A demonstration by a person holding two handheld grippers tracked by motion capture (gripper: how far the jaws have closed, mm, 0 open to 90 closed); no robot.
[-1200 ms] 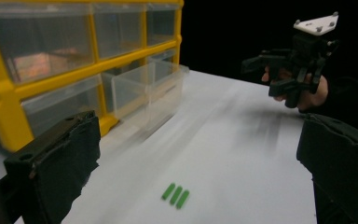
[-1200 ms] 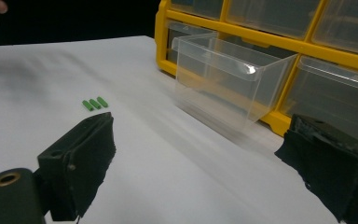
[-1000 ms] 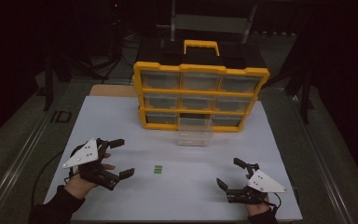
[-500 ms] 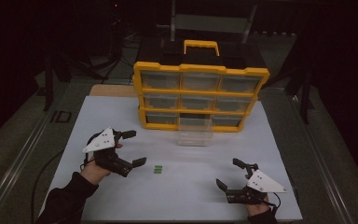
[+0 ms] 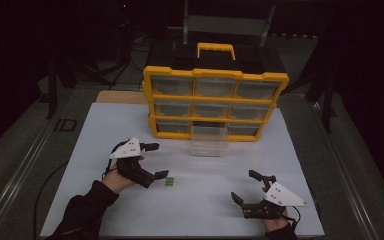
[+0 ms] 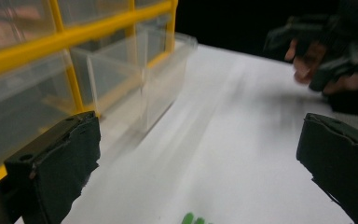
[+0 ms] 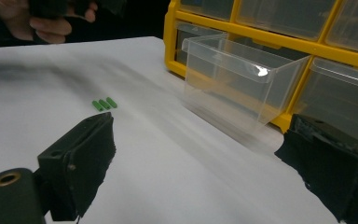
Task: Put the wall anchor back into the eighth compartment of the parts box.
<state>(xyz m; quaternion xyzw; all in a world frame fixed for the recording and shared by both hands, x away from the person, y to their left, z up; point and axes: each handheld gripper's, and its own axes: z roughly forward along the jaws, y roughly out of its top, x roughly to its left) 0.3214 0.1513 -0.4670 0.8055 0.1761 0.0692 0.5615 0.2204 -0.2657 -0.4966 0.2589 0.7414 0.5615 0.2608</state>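
Note:
Three small green pieces [image 5: 169,181] [image 7: 104,103] [image 6: 192,219] lie side by side on the white mat. My left gripper [image 5: 157,161] is open just left of them, its lower jaw almost touching them. A yellow drawer cabinet [image 5: 213,103] stands at the back of the mat, with one clear drawer [image 5: 209,141] [image 7: 242,79] [image 6: 140,77] pulled out of its bottom row and empty. My right gripper [image 5: 245,186] rests open near the front right of the mat, with nothing between its jaws.
The white mat [image 5: 105,130] covers most of the table. A black case with a yellow handle [image 5: 215,49] sits behind the cabinet. Metal rails run along both table sides. Open mat lies between the two grippers.
My left gripper has moved right and forward, from the left part of the mat up to the green pieces. The right gripper has stayed in place.

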